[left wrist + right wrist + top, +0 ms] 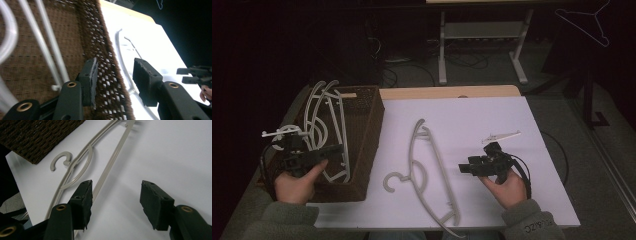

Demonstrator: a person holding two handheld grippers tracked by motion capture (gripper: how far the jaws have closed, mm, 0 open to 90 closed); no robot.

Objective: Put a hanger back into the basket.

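Here, a beige hanger (424,172) is lying flat on the white table (492,130), its hook (393,181) curling toward the near left, just beside the brown woven basket (367,125). More pale hangers (324,125) are leaning inside that basket, their curved ends rising over its rim.

I am holding my right gripper (463,169) just right of the flat hanger, low over the table, its jaws standing wide apart with nothing between them (in the right gripper view, the hanger's straight bar is passing just behind the left pad (85,197)). I am holding my left gripper (334,150) over the basket, jaws apart as well; in the left gripper view they are straddling the basket's woven wall (105,62) without touching it that I can tell.

A wire hanger (589,22) is hanging in the dark at the far right.
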